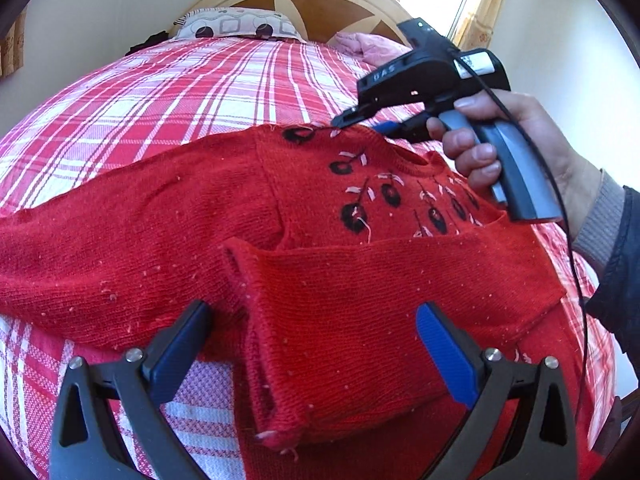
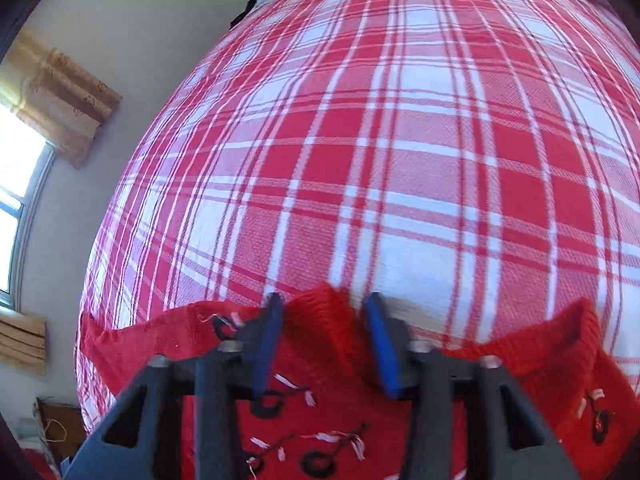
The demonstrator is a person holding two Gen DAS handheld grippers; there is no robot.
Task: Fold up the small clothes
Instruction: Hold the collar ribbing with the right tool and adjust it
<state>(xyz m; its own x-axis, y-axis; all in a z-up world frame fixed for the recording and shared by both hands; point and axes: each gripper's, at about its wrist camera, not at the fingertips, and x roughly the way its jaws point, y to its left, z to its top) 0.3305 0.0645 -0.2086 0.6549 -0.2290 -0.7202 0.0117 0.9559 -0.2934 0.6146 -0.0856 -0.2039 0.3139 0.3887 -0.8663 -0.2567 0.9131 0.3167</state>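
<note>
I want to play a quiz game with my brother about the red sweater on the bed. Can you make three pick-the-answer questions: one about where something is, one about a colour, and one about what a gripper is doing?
1. Where does the sweater lie?
A. On the checked bedspread
B. On the floor
C. On a chair

2. What colour are the round flowers stitched on its chest?
A. Yellow
B. Black
C. Green

3. How is the left gripper?
A. Shut on the pillow
B. Out of sight
C. Open, over the folded-in sleeve

Answers:
1. A, red and white checks show around the sweater.
2. B, the round shapes are black, with pale stitches beside them.
3. C, its two blue pads stand wide apart with the sleeve between them.

The right gripper reaches the collar, with a red fold between its fingers.
</note>
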